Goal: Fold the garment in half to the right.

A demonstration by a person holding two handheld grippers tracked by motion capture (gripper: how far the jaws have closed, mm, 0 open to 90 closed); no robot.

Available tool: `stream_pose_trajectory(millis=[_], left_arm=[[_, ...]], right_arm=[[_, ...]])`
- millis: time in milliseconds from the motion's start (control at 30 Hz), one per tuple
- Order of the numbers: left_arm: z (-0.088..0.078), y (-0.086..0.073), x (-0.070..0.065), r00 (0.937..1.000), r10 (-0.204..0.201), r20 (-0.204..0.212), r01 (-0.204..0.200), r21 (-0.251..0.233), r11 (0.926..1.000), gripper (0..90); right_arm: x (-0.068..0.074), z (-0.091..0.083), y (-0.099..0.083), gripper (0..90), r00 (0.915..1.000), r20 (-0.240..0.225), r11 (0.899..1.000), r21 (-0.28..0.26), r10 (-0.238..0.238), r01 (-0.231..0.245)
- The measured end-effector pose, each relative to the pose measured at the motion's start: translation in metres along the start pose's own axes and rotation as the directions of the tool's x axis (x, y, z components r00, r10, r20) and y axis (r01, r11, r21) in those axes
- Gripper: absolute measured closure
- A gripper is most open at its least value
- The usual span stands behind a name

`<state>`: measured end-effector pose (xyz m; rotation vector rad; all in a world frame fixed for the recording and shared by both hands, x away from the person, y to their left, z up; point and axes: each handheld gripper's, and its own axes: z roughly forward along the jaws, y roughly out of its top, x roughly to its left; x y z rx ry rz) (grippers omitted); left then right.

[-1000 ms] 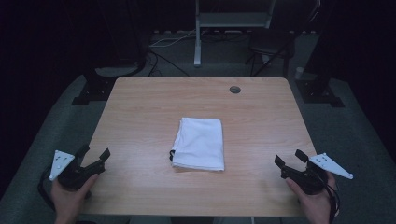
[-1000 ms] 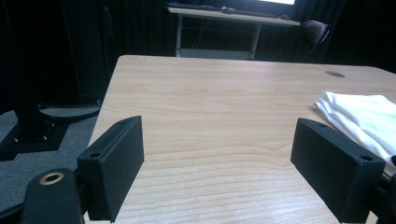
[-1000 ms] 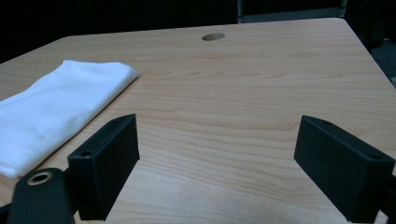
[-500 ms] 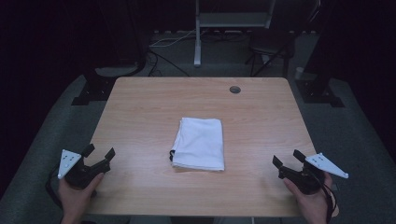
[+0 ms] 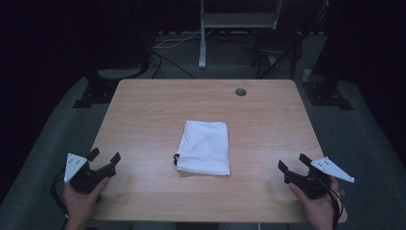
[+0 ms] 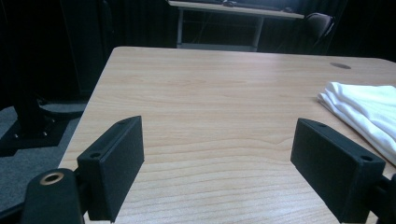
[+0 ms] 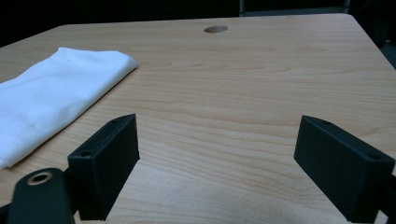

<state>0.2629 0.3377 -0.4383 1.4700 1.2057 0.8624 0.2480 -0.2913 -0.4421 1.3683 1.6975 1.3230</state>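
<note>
A folded white cloth (image 5: 204,146) lies flat in the middle of the wooden table (image 5: 143,115). My left gripper (image 5: 104,156) hovers over the table's front left edge, open and empty, well left of the cloth. In the left gripper view the cloth (image 6: 366,112) lies ahead to the right of the wide-spread jaws (image 6: 219,170). My right gripper (image 5: 293,164) is at the front right, open with nothing between its fingers. The right gripper view has the cloth (image 7: 51,98) off to the left, beyond the gripper (image 7: 219,170).
A round cable hole (image 5: 241,92) sits near the table's far edge. Behind the table stand a metal stand (image 5: 203,38) and a dark chair (image 5: 277,45). Black stand bases (image 5: 98,88) rest on the floor at the left and right.
The left gripper has drifted slightly left and back toward the table's front left edge. The right gripper has barely shifted. The cloth has not moved.
</note>
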Motion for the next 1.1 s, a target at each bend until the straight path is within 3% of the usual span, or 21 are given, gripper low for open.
stream_pose_trajectory(millis=[267,433,1100], left_arm=[[-0.0008,-0.0005,-0.0003,0.9999,-0.004,-0.011,0.004,-0.01,0.9999,17.5],[-0.002,-0.0009,-0.0011,0.9999,0.004,-0.013,-0.005,-0.016,0.9999,17.5],[-0.0027,-0.0013,-0.003,0.9999,0.008,-0.009,-0.009,-0.02,0.9998,17.5]], right_arm=[[0.0004,0.0015,0.0005,13.6,1.0,0.001,1.0,0.006,-0.005,0.005],[0.0035,0.003,0.0008,13.6,0.9993,0.005,0.999,0.023,-0.037,0.037],[0.0033,0.0028,0.0006,13.6,0.9989,-0.014,0.999,0.02,-0.045,0.045]])
